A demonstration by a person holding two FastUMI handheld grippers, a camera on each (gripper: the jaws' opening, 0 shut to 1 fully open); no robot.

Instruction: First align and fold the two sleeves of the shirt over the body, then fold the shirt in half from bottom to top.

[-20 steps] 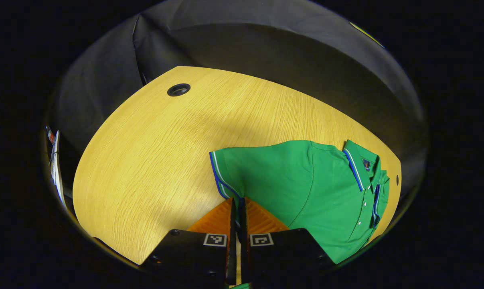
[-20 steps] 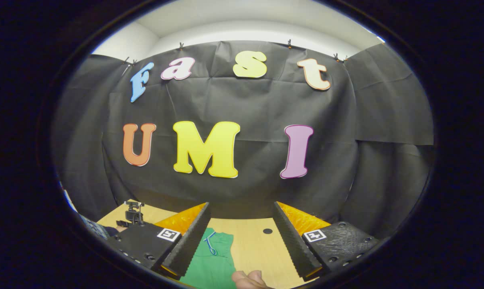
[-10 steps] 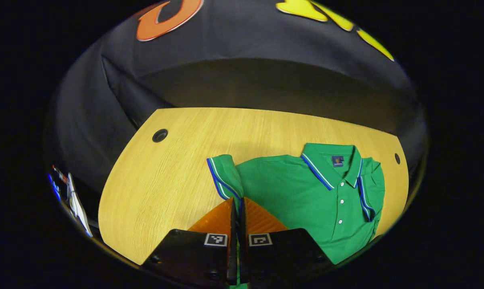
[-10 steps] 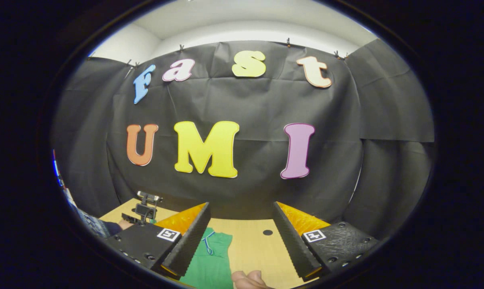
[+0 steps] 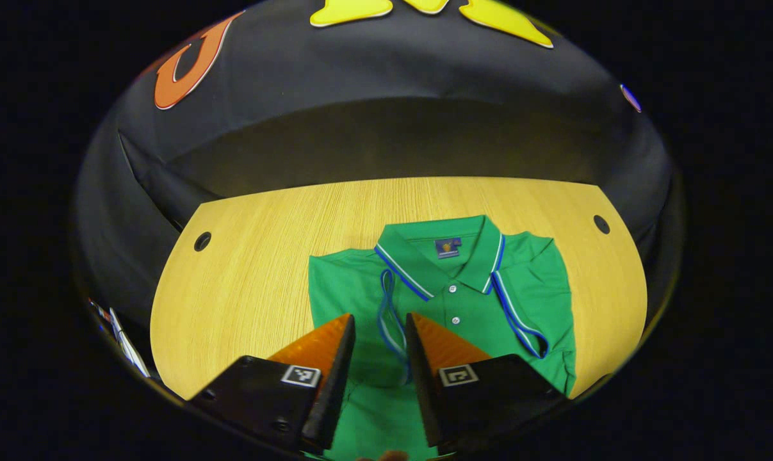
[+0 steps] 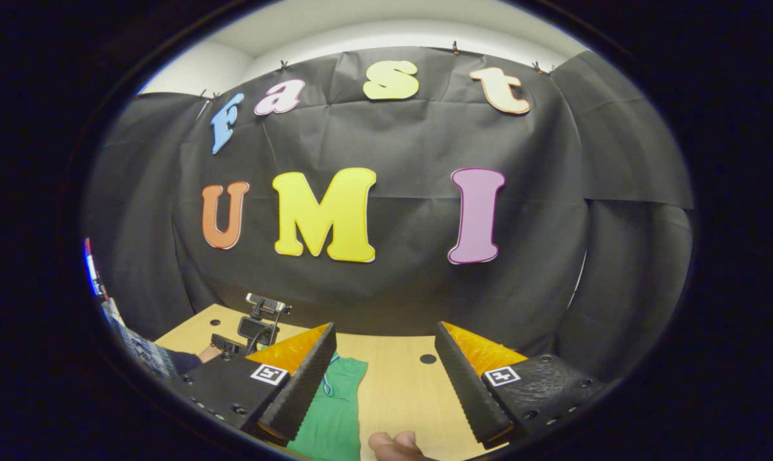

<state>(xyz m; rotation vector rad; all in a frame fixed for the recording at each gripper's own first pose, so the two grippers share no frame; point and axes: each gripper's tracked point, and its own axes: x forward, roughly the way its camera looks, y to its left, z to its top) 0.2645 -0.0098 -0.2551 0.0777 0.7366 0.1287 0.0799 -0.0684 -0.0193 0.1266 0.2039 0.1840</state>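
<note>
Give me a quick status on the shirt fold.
Left gripper open above the shirt. Right gripper open, holding nothing. Both sleeves folded over the body; bottom fold not yet done. Nothing in the way.

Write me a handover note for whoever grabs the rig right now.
Left tool: open, above the green shirt, holding nothing.
Right tool: open, empty, raised and facing the booth wall.
Shirt lies on the wooden table, collar at the far end.
Done: both sleeves lie folded over the body.
Left: fold the shirt in half, bottom to top.
</note>
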